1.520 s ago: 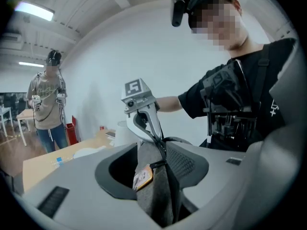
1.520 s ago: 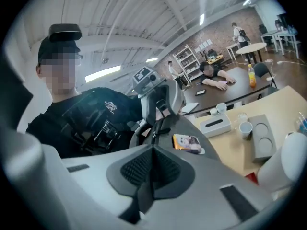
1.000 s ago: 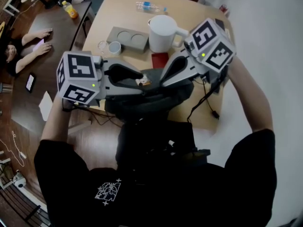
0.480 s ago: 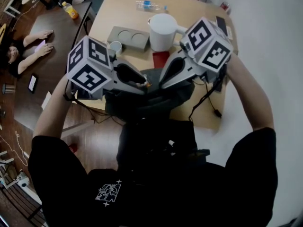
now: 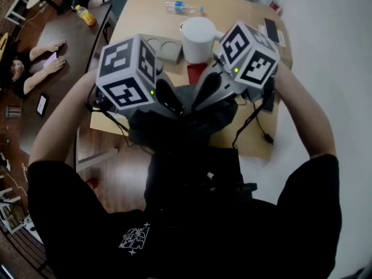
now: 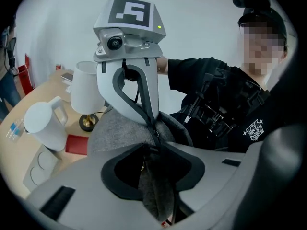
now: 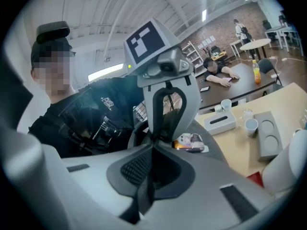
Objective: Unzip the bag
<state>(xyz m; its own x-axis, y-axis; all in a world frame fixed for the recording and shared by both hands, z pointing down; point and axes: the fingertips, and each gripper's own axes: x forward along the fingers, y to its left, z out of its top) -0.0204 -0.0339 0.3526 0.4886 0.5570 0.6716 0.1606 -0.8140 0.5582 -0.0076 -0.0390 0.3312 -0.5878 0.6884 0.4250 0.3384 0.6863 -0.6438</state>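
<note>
The dark grey fabric bag [image 5: 180,129] stands at the wooden worktop [image 5: 139,10] edge, and no opening shows. The right gripper [image 7: 151,150] fingers pinch its dark strip [image 7: 144,195]. The left gripper [image 6: 156,176] fingers have just been closing on a grey fold [image 6: 153,190]. All the unzipping seems left to do.

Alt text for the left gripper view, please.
The left claw, jaws just closing, pinches a fold of the grey fabric bag; facing it, the right claw is shut on the bag's top. A white jug stands on the wooden table behind.
</note>
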